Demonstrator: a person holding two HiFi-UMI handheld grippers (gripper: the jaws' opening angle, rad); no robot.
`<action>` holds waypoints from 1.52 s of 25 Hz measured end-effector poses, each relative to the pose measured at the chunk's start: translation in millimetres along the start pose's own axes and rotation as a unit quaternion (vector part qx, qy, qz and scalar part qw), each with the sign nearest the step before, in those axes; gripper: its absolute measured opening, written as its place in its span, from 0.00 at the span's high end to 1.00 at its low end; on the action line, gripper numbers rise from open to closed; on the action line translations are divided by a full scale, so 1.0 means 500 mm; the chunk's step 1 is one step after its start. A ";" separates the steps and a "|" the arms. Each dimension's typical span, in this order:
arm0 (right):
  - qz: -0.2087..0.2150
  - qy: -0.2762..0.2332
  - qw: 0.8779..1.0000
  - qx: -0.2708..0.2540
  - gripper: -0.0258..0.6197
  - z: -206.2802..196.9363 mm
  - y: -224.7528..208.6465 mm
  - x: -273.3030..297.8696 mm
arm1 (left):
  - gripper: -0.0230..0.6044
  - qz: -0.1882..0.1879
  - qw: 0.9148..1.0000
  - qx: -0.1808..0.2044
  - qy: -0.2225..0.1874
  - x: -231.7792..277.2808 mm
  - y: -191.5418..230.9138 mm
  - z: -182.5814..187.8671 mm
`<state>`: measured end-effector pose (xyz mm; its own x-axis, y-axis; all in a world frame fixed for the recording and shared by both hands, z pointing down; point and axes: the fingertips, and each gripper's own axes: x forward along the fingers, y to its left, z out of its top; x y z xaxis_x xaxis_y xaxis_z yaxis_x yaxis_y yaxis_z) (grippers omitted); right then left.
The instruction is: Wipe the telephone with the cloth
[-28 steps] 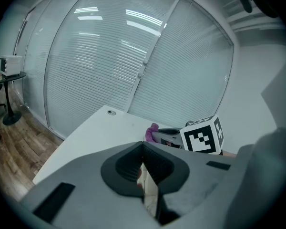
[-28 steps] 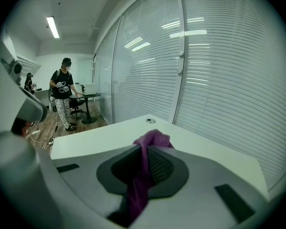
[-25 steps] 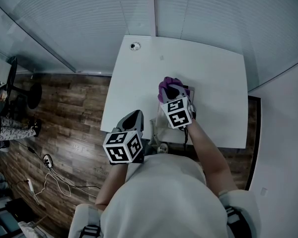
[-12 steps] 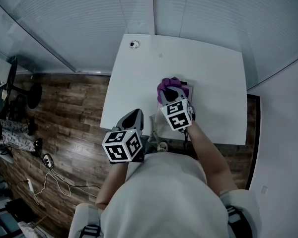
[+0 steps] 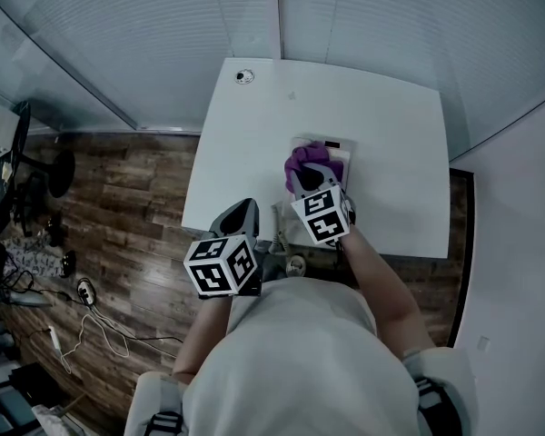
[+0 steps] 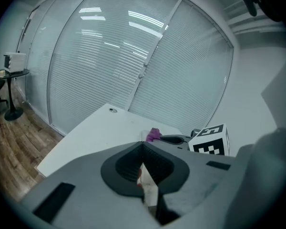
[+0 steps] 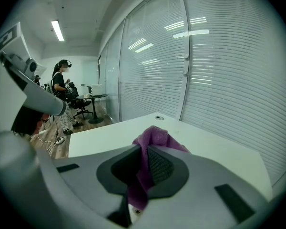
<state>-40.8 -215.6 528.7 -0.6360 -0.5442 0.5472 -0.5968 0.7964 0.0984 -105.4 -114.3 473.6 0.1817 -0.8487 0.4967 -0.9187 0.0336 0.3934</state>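
Observation:
A white telephone (image 5: 334,146) lies on the white table (image 5: 391,153), right of the middle. On the telephone's near part rests a purple cloth (image 5: 303,163), and my right gripper (image 5: 307,180) is shut on it. The right gripper view has the cloth (image 7: 152,140) bunched between the jaws and spilling over their tips. My left gripper (image 5: 240,214) hangs off the table's near left edge, shut, with nothing in it. In the left gripper view its jaws (image 6: 143,148) meet, and beyond them are the cloth (image 6: 154,134) and the right gripper's marker cube (image 6: 210,140).
A round cable grommet (image 5: 244,76) sits at the table's far left corner. Glass walls with blinds stand behind the table. Wood floor (image 5: 118,216) with cables lies to the left. A person (image 7: 62,82) stands by a small round table (image 7: 93,97) far off.
My right gripper has drawn the cloth back along the telephone toward me, uncovering the telephone's far end. The left gripper has stayed where it was.

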 end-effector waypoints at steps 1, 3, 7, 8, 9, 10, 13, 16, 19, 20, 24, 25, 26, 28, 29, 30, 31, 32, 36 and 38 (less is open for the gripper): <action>0.001 0.000 1.000 0.000 0.89 -0.002 0.004 -0.003 | 0.95 0.000 1.000 -0.002 0.001 -0.004 -0.001 -0.003; 0.004 0.004 1.000 -0.002 0.89 -0.008 0.014 -0.011 | 0.95 -0.003 1.000 -0.003 0.003 -0.011 -0.004 -0.010; 0.003 0.009 1.000 0.000 0.89 -0.018 0.023 -0.020 | 0.95 -0.013 1.000 0.001 0.012 -0.014 -0.013 -0.022; 0.001 0.010 1.000 0.001 0.89 -0.019 0.025 -0.022 | 0.95 -0.016 1.000 0.003 0.014 -0.015 -0.015 -0.023; -0.001 0.010 1.000 0.003 0.89 -0.021 0.028 -0.023 | 0.95 -0.018 1.000 0.005 0.015 -0.015 -0.014 -0.024; -0.002 0.011 1.000 0.005 0.89 -0.024 0.032 -0.026 | 0.95 -0.020 1.000 0.007 0.016 -0.016 -0.013 -0.024; -0.006 0.015 1.000 0.008 0.89 -0.033 0.043 -0.032 | 0.95 -0.026 1.000 0.005 0.014 -0.015 -0.006 -0.018; -0.010 0.022 1.000 0.013 0.89 -0.044 0.054 -0.038 | 0.95 -0.033 0.999 0.003 0.016 -0.017 -0.003 -0.011; -0.014 0.031 0.999 0.020 0.89 -0.054 0.067 -0.045 | 0.95 -0.041 0.999 0.008 0.022 -0.022 0.000 -0.005; -0.016 0.034 0.999 0.023 0.89 -0.057 0.071 -0.046 | 0.95 -0.043 0.999 0.009 0.024 -0.023 0.002 -0.002; -0.023 0.044 0.998 0.033 0.89 -0.069 0.088 -0.052 | 0.95 -0.053 0.998 0.011 0.033 -0.032 0.010 0.002; -0.024 0.045 0.998 0.036 0.89 -0.071 0.091 -0.054 | 0.95 -0.054 0.998 0.013 0.034 -0.034 0.012 0.005; -0.025 0.046 0.998 0.039 0.89 -0.074 0.094 -0.055 | 0.95 -0.056 0.998 0.015 0.034 -0.037 0.014 0.007; -0.028 0.049 0.997 0.045 0.89 -0.079 0.100 -0.057 | 0.95 -0.060 0.998 0.016 0.034 -0.042 0.019 0.012; -0.030 0.051 0.997 0.047 0.89 -0.081 0.103 -0.057 | 0.95 -0.062 0.997 0.016 0.035 -0.044 0.021 0.013; -0.032 0.052 0.997 0.050 0.89 -0.082 0.106 -0.058 | 0.95 -0.064 0.997 0.016 0.035 -0.046 0.024 0.014; -0.033 0.053 0.997 0.052 0.89 -0.084 0.109 -0.059 | 0.95 -0.066 0.997 0.016 0.036 -0.048 0.026 0.015; -0.035 0.055 0.996 0.053 0.89 -0.086 0.112 -0.059 | 0.95 -0.067 0.997 0.016 0.037 -0.049 0.029 0.015; -0.040 0.062 0.996 0.053 0.89 -0.093 0.126 -0.060 | 0.95 -0.074 0.996 0.010 0.040 -0.054 0.042 0.011; -0.042 0.063 0.996 0.056 0.89 -0.097 0.131 -0.062 | 0.95 -0.077 0.996 0.008 0.042 -0.054 0.047 0.008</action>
<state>-36.7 -133.8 558.5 -0.5195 -0.5638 0.6420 -0.7004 0.7114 0.0580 -133.5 -92.6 466.5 0.3494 -0.7958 0.4946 -0.8829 -0.1028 0.4582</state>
